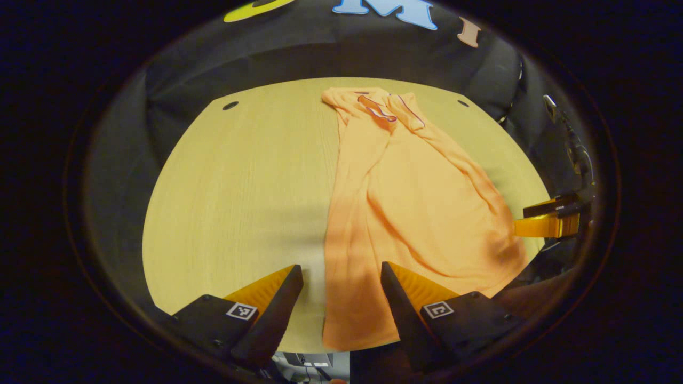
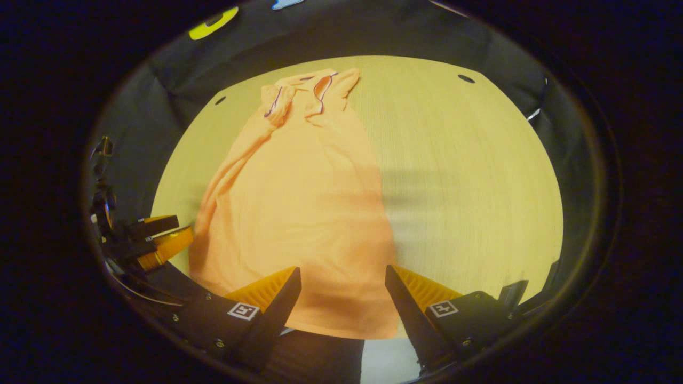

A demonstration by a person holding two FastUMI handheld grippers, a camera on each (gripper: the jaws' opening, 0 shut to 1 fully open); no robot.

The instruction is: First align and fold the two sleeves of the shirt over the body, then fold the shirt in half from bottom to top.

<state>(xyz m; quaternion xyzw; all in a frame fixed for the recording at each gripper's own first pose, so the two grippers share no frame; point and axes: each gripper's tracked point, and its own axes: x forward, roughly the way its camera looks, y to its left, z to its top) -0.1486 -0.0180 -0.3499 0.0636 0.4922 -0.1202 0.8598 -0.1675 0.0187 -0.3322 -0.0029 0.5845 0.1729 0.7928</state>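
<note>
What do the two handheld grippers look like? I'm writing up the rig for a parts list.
The left gripper and the right gripper look alike: each has two wedge-shaped fingers that taper to a point, ribbed on the inner faces, set on dark blocky mounts. Each mount carries a small square black-and-white marker tag and a few screws. In the right gripper view, thin cables run behind the left gripper at the left edge.

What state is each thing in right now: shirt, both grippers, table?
Orange fabric shirt: lying flat lengthwise on the table, sleeves already folded in over the body, collar at the far end, bottom hem at the near edge, not yet folded in half.
Left gripper: open, above the shirt's near hem, holding nothing.
Right gripper: open, above the near hem, holding nothing.
Light wooden table: bears the shirt.
</note>
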